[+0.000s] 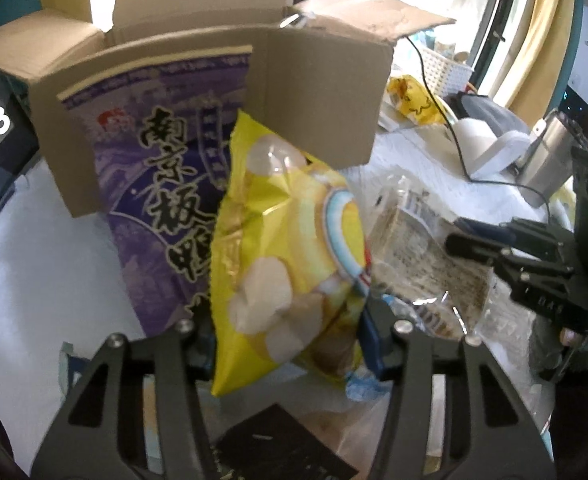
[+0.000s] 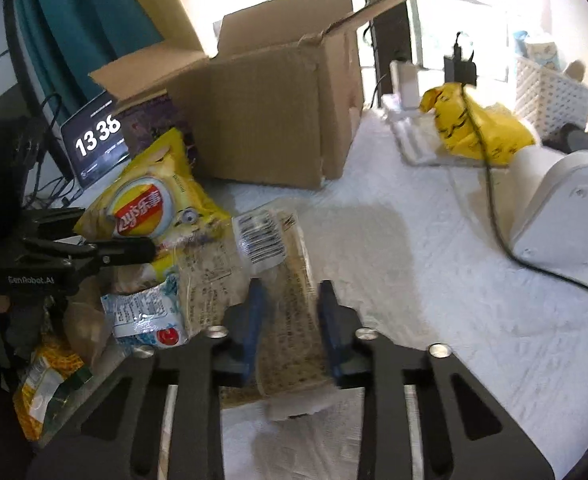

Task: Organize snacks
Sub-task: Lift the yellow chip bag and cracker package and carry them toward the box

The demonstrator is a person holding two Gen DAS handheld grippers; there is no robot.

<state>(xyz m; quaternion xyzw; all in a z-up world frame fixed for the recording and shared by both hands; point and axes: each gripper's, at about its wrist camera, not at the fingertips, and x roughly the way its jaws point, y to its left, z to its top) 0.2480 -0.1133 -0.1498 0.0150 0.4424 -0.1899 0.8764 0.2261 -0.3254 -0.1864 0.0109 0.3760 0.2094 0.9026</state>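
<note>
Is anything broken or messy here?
The cardboard box looks beat up: one top flap has a ragged, torn edge. Snack packets lie in a jumbled heap at the left. Nothing looks spilled. The left gripper holds the yellow chip bag; the right gripper holds a clear packet.

Chip bag (image 2: 154, 208) before cardboard box (image 2: 266, 120), left of cracker packet (image 2: 278, 280)
</note>
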